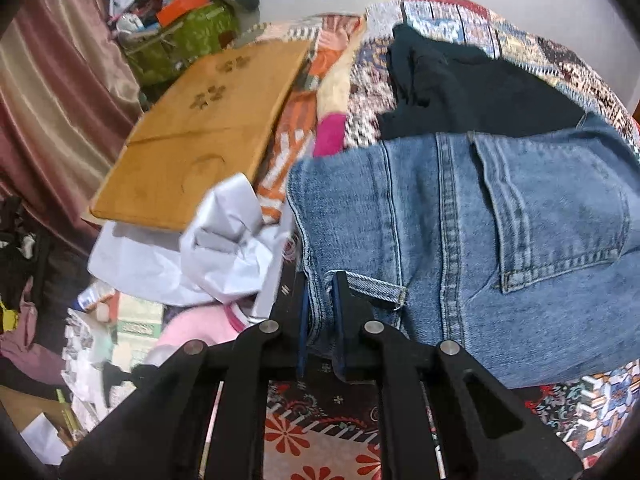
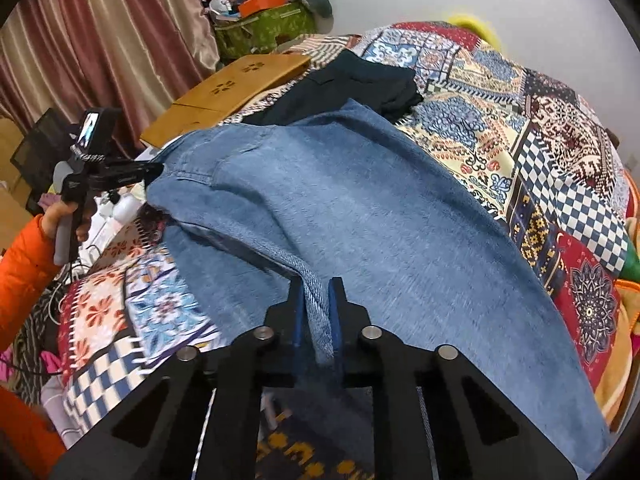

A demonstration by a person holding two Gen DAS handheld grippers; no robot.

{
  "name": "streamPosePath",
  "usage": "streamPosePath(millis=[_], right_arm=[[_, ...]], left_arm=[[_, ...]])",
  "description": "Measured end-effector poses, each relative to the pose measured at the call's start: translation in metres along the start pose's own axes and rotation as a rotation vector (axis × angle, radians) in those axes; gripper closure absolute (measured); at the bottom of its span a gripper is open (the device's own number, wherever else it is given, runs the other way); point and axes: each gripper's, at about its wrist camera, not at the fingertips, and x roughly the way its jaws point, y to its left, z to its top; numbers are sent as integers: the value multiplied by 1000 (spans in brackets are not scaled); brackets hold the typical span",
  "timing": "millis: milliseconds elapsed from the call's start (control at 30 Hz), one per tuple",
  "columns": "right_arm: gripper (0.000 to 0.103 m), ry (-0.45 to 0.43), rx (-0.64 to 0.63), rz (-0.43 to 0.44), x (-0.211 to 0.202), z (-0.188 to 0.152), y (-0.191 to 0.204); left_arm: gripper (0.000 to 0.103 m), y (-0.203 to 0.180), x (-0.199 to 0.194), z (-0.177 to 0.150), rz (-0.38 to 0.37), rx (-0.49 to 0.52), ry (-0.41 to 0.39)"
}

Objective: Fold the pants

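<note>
Blue jeans lie on a patterned bedspread, back pocket facing up. My left gripper is shut on the waistband edge of the jeans. My right gripper is shut on a hem edge of the jeans, whose legs spread across the bed. The left gripper also shows in the right wrist view, at the jeans' far left end, held by a hand in an orange sleeve.
A dark garment lies beyond the jeans. A wooden lap tray sits at the bed's left edge, with crumpled white cloth beside it. Curtains and a cluttered green box stand behind.
</note>
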Motion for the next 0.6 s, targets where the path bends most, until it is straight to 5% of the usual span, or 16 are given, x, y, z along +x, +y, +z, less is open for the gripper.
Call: streamPosePath(millis=[167, 433, 600], right_arm=[[95, 31, 19, 61, -3, -14, 11], [90, 1, 122, 80, -8, -26, 8], [82, -6, 145, 58, -29, -34, -1]], left_arm=[[92, 7, -13, 14, 25, -21, -49], [84, -13, 30, -14, 100, 54, 27], [77, -6, 9, -5, 36, 37, 47]])
